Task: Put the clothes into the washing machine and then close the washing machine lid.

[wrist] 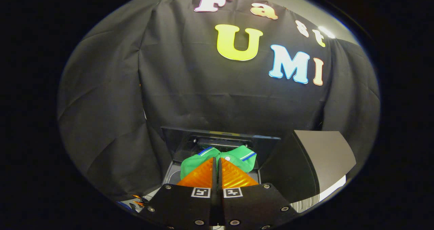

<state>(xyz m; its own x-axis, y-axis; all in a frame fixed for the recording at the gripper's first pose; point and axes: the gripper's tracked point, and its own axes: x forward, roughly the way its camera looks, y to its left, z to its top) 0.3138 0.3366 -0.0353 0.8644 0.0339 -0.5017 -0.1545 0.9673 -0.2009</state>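
My gripper (217,159) has its two orange fingers (200,175) pressed nearly together, clenched on a green shirt (217,155) bunched at their tips. My fingers hide the shirt's lower part, so I cannot make out its full shape. Its collar, with blue and white stripes, spreads sideways across the fingertips. It hangs over the washing machine (169,175), whose drum I cannot see into. Beyond stands the raised dark lid (220,140).

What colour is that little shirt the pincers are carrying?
Green, with blue-and-white striped trim on collar and cuffs, seen in the gripper view.
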